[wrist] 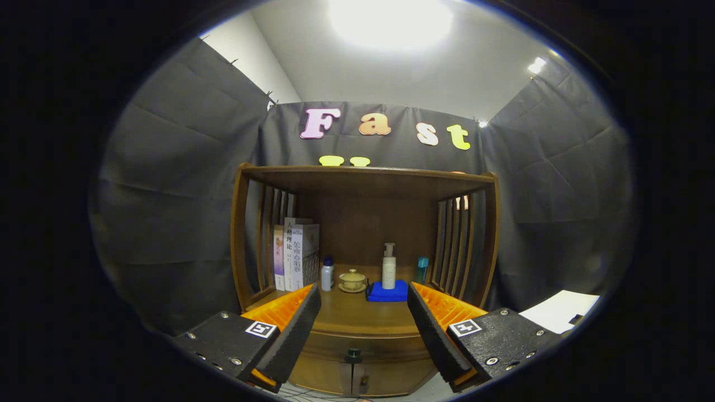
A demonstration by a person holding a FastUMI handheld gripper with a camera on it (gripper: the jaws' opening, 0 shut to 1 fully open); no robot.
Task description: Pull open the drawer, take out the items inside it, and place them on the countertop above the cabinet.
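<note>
A brown wooden cabinet stands straight ahead, with its countertop (357, 314) under a roofed shelf. Below the countertop's front edge is the drawer front (363, 347), closed, with a small dark knob (353, 354) in its middle. My gripper (364, 298) is open and holds nothing. Its two black-padded, orange-backed fingers (290, 329) stand wide apart a short way in front of the cabinet, and the knob sits low between them, beyond the tips. The inside of the drawer is hidden.
On the countertop stand upright books (296, 254) at the left, a small white bottle (328, 274), a lidded tea cup on a saucer (352, 281), a pump bottle (389, 268) on a blue cloth (387, 292), and a teal bottle (422, 269). The countertop's front strip is bare wood.
</note>
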